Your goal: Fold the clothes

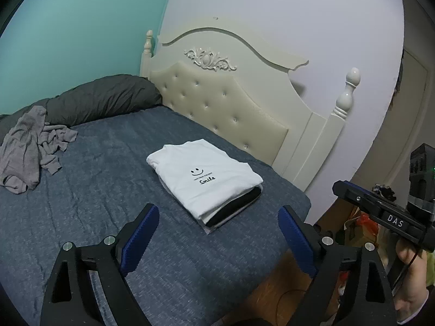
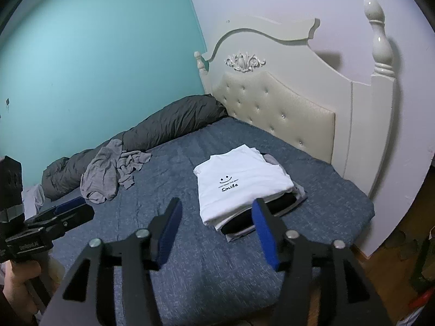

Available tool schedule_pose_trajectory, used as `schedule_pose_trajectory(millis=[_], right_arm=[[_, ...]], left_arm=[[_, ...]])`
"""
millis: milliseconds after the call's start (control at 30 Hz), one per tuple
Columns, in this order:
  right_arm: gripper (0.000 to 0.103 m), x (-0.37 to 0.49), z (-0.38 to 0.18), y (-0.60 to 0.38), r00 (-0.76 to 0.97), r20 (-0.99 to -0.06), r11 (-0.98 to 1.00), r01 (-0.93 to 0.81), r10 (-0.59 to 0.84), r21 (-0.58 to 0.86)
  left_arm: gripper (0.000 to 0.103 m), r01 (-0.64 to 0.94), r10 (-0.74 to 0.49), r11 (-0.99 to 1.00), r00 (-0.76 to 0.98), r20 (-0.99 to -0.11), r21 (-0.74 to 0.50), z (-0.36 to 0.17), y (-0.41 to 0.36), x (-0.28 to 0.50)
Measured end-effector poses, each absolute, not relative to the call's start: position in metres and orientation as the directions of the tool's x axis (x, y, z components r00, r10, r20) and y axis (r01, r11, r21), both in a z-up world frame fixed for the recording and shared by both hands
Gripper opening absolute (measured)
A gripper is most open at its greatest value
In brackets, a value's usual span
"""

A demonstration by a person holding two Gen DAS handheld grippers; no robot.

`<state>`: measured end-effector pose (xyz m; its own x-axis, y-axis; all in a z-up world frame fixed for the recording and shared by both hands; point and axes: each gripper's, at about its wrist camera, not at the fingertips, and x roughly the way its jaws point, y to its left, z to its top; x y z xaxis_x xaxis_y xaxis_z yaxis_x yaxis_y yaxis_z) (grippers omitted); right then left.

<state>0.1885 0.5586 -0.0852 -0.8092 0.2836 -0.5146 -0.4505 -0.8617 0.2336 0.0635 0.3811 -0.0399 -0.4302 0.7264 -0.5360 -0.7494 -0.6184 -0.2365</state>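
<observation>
A folded white T-shirt with a "Smile" print (image 1: 206,176) (image 2: 242,182) tops a small stack of folded clothes near the headboard; a black garment (image 1: 236,209) (image 2: 244,221) shows under it. A crumpled grey garment (image 1: 30,146) (image 2: 111,168) lies unfolded at the far side of the bed. My left gripper (image 1: 218,212) hovers open above the blue bedspread, short of the stack, with nothing in it. Open too, my right gripper (image 2: 217,206) hangs just before the stack's near edge, empty. Each gripper shows at the edge of the other's view: the right gripper (image 1: 380,209) and the left gripper (image 2: 54,217).
The blue bedspread (image 1: 108,217) (image 2: 190,258) covers the bed. A dark grey rolled duvet (image 1: 103,100) (image 2: 152,135) lies along the teal wall. A cream tufted headboard (image 1: 223,100) (image 2: 280,108) stands behind the stack. Wooden floor and clutter (image 1: 359,225) lie past the bed's right edge.
</observation>
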Motion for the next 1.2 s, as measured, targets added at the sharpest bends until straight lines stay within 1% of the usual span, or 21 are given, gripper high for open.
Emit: schedule_pose_trajectory(millis=[100,167,200,333,467,600,1200], right_arm=[[0.063,0.194,-0.085,0.549,-0.804,-0.510,-0.861,-0.463,0.306,0.212],[0.068,0.198,-0.086,0.543,-0.802,-0.508,-0.860,-0.467,0.316,0.203],[0.071,0.199,-0.087,0.540,-0.801,-0.507,-0.860,-0.469,0.318,0.200],[0.074,0.202,-0.091,0.532,-0.794,-0.511,-0.858,-0.478,0.330,0.188],[0.077,0.203,-0.095,0.526,-0.785,-0.515,-0.853,-0.491,0.343,0.180],[0.083,0.204,-0.099,0.515,-0.782,-0.513,-0.855,-0.493,0.354,0.161],[0.089,0.218,-0.107,0.487,-0.780,-0.499,-0.842,-0.513,0.378,0.164]], left_arm=[[0.095,-0.750,0.725,-0.620,-0.437,-0.533,-0.229,-0.040,0.375,0.069],[0.099,-0.750,0.722,-0.624,-0.444,-0.530,-0.221,-0.040,0.372,0.072],[0.103,-0.747,0.719,-0.629,-0.453,-0.527,-0.215,-0.040,0.370,0.074],[0.103,-0.734,0.709,-0.648,-0.482,-0.515,-0.205,-0.041,0.360,0.076],[0.103,-0.724,0.701,-0.657,-0.485,-0.522,-0.210,-0.047,0.354,0.077],[0.103,-0.714,0.689,-0.670,-0.496,-0.528,-0.204,-0.054,0.347,0.079],[0.103,-0.718,0.689,-0.671,-0.513,-0.513,-0.183,-0.059,0.320,0.102]])
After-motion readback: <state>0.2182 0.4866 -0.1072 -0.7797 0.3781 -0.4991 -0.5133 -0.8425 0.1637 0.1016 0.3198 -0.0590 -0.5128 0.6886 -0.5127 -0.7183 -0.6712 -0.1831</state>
